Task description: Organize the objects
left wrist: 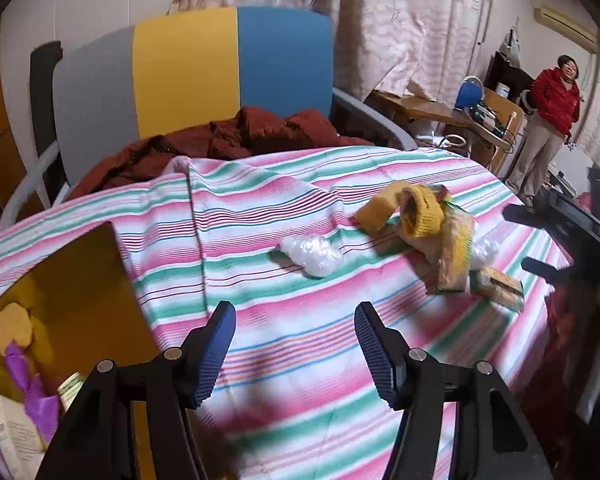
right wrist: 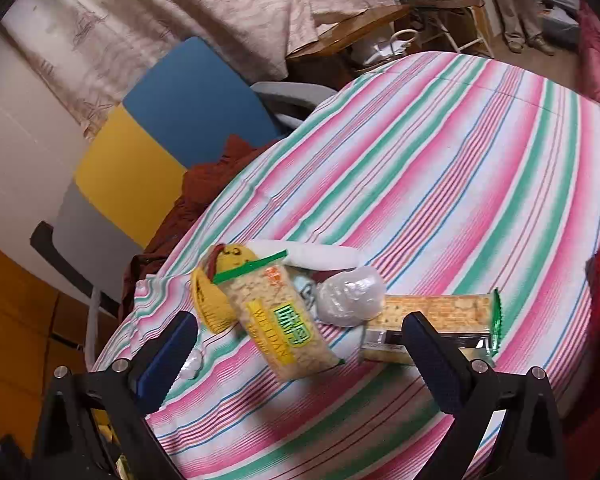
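Hovering over the striped table (left wrist: 292, 208), the left hand-held gripper (left wrist: 296, 344) has its blue ribbed fingers spread wide with nothing between them. At the lower left of the left wrist view sits a yellow box (left wrist: 80, 280), holding a yellowish sponge (left wrist: 14, 324), a purple wrapper (left wrist: 28, 384) and a white carton (left wrist: 16, 436). Right of centre in that view lies a loose pile: a crumpled clear plastic bag (left wrist: 314, 254) a little apart on the left, a yellow block (left wrist: 374, 210) touching a yellow knitted item (left wrist: 422, 212), and a cracker packet (left wrist: 454, 256) leaning across them, with a second cracker pack (left wrist: 500, 286) just beside it toward the table's right edge.

The right hand-held gripper (right wrist: 300, 356) is likewise released, its jaws wide apart and empty, poised low in the right wrist view directly before the same pile. Between its fingers lies the cracker packet (right wrist: 284, 320), printed with green and yellow labels; the knitted item (right wrist: 216, 300) touches its left side, the plastic bag (right wrist: 350, 296) its right, and the long cracker pack (right wrist: 436, 312) runs off to the right.

A chair (left wrist: 188, 68) with grey, yellow and blue panels stands behind the table, a rust-red garment (left wrist: 228, 136) heaped on it. A person in a red jacket (left wrist: 552, 100) stands at the far right of the left wrist view.
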